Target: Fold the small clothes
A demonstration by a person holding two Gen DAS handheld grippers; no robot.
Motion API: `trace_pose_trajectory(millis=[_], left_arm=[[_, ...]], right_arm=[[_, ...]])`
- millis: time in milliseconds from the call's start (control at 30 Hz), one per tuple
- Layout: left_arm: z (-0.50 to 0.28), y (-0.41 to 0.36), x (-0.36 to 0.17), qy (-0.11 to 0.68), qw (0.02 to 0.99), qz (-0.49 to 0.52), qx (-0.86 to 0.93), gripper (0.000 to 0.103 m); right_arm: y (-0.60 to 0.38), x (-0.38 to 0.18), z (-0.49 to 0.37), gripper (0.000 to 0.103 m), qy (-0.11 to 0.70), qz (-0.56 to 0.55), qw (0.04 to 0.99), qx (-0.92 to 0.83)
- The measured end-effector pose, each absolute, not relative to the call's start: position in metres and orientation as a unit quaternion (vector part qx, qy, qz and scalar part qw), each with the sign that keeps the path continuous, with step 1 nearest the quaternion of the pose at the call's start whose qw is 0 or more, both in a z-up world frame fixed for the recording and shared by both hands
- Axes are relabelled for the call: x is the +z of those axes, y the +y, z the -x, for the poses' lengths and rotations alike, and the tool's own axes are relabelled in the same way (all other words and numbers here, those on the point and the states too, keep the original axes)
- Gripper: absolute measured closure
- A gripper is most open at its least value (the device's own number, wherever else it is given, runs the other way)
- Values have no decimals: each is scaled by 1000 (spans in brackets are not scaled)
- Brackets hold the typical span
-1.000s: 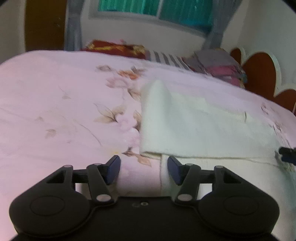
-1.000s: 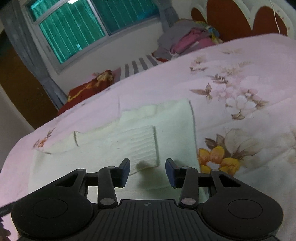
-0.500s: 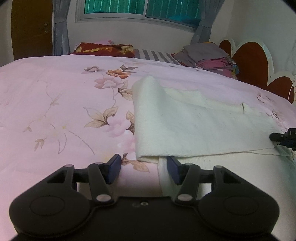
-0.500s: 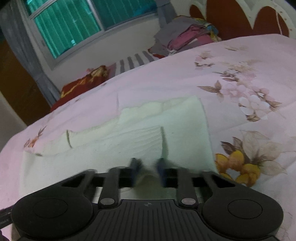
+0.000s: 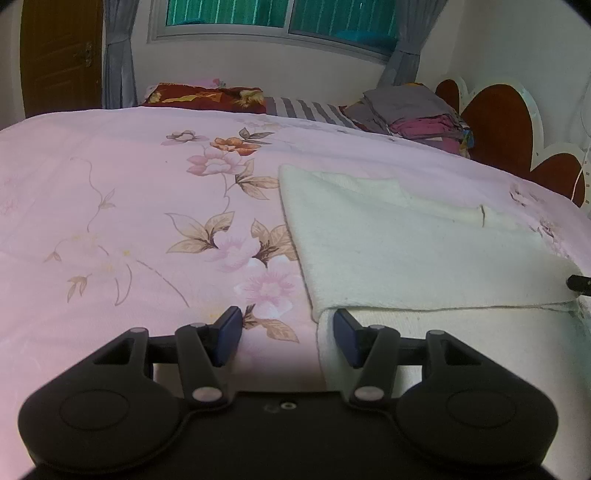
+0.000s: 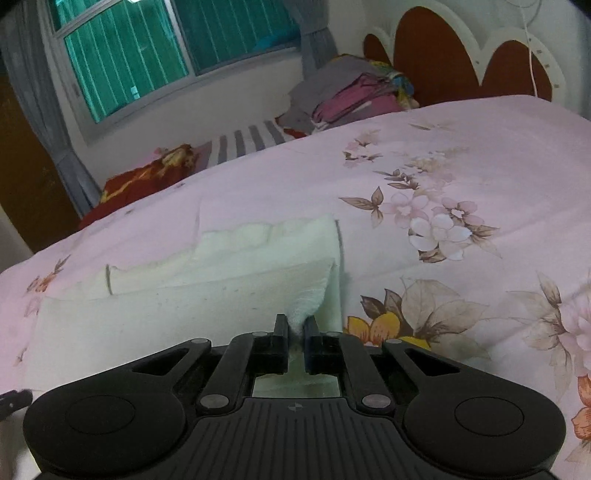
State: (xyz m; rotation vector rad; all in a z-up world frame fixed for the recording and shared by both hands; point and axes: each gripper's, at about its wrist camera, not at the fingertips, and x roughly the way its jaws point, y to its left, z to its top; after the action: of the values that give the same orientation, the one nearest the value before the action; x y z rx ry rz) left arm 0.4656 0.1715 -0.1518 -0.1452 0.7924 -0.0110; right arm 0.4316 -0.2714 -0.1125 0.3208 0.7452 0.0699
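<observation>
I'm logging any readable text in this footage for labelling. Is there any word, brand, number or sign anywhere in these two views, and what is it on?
No readable text in either view.
Cream knitted garment: no label or print visible.
Pink floral bedsheet: flower pattern only.
Right gripper body: a small round emblem, no letters.
Pile of folded clothes: too blurred to show any tags.

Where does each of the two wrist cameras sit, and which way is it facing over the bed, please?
Left wrist: sits behind the left gripper, looking forward and down across the pink floral bedspread towards the window; its open fingers straddle the near edge of the cream sweater.
Right wrist: sits behind the right gripper, angled down at the sweater's ribbed cuff, which its fingers have just closed on.
Shared: sweater, bedspread, window, pile of clothes, headboard.
</observation>
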Motion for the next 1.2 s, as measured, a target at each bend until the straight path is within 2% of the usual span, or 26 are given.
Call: trace_pose_trajectory(millis=[300,600,633,667,700,767,900,967,1033,1200], left_arm=[[-466,173,-152,388,919,69,-9,50],[-459,180,-135,383,919,91,-11,52],[-452,179,-125,365,926,93,-17,52],[-447,175,-116,347,933,89,-26,49],[-445,169,-109,335,938,83,-34,48],[-453,151,-104,329,940,68,-58,47],[-482,123,-125,357,929,60,-78,47],[-492,125,-143,380,922,55,-53,50],[-489,133,-149,378,924,49,-33,47],[-496,145,-139,377,922,75,-33,47]], right_arm=[[-274,-109,-427,96,353,-158,922,19],[-271,-117,-431,95,391,-141,908,48],[-273,-113,-428,89,381,-130,915,27],[-275,-105,-423,57,364,-120,924,2],[-279,-96,-416,45,334,-113,935,-19],[-284,-88,-412,45,314,-131,940,11],[-262,-97,-428,76,348,-99,931,55],[-252,-109,-435,79,372,-92,921,69],[-246,-117,-435,79,384,-73,917,76],[-264,-110,-441,79,352,-79,930,71]])
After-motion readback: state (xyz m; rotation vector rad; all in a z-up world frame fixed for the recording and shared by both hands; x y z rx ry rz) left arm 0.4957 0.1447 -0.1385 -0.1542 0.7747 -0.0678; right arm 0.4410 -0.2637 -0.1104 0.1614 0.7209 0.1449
